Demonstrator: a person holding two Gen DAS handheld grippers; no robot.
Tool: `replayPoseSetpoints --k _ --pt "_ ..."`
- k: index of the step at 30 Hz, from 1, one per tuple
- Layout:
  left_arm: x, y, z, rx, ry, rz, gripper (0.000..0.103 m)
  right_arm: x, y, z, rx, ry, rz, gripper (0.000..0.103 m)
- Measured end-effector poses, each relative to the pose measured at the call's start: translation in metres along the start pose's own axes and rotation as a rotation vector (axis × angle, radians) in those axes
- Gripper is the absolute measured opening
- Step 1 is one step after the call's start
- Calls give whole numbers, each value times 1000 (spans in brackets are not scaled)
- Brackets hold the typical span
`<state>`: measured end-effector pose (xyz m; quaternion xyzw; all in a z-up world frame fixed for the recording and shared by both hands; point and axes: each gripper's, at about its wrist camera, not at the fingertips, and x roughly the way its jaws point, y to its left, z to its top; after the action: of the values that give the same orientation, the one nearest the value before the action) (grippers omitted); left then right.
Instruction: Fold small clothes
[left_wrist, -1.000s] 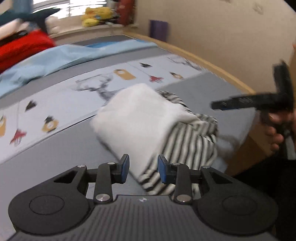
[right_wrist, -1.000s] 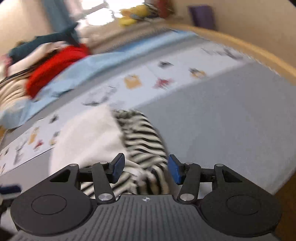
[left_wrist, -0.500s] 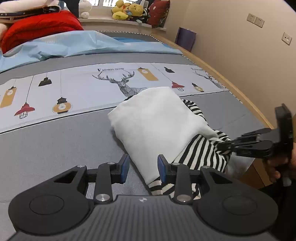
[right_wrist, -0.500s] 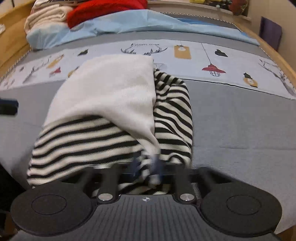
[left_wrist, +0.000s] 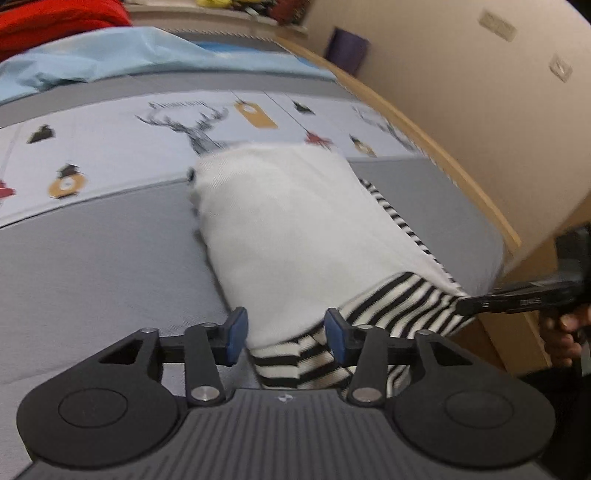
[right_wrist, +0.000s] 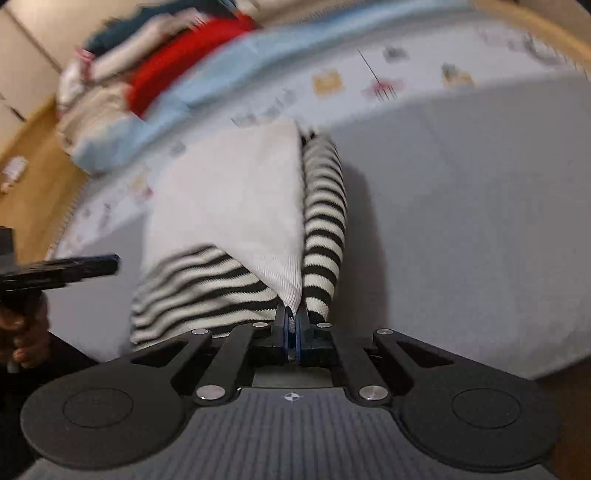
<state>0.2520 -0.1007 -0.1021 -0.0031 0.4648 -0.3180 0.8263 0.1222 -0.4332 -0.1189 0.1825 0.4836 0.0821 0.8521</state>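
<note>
A small garment, white with black-and-white striped parts (left_wrist: 295, 236), lies half folded on the grey bed cover near the bed's front edge. My left gripper (left_wrist: 283, 334) is open, its blue pads on either side of the garment's near striped hem. My right gripper (right_wrist: 291, 325) is shut on the garment's near white corner (right_wrist: 288, 291), beside a striped sleeve (right_wrist: 325, 229). The right gripper also shows in the left wrist view (left_wrist: 517, 301), at the garment's right edge. The left gripper shows at the left of the right wrist view (right_wrist: 66, 269).
The bed cover (left_wrist: 92, 258) has a pale printed band (left_wrist: 110, 140) behind the garment. A light blue sheet (left_wrist: 110, 62) and a red blanket (right_wrist: 184, 62) lie further back. The wooden bed frame (left_wrist: 443, 155) and a beige wall (left_wrist: 498, 110) are to the right.
My right gripper has closed on the garment's white corner. My left gripper's jaws have opened wider around the near hem. Both views have shifted and blurred.
</note>
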Motion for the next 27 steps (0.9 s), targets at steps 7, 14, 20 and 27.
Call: replayPoseSetpoints --k 7,14,20,27 --pt "39 -5 -16 116 185 138 59 27 10 -2 -14 97 -96 6" --pt "16 59 25 -225 26 6 82 6 19 20 42 -171 -49 61" --pt "62 128 46 -543 64 -89 82 56 29 29 -29 -23 -111 62" --pt "122 160 54 -670 162 -203 84 73 24 20 -74 111 -138 24"
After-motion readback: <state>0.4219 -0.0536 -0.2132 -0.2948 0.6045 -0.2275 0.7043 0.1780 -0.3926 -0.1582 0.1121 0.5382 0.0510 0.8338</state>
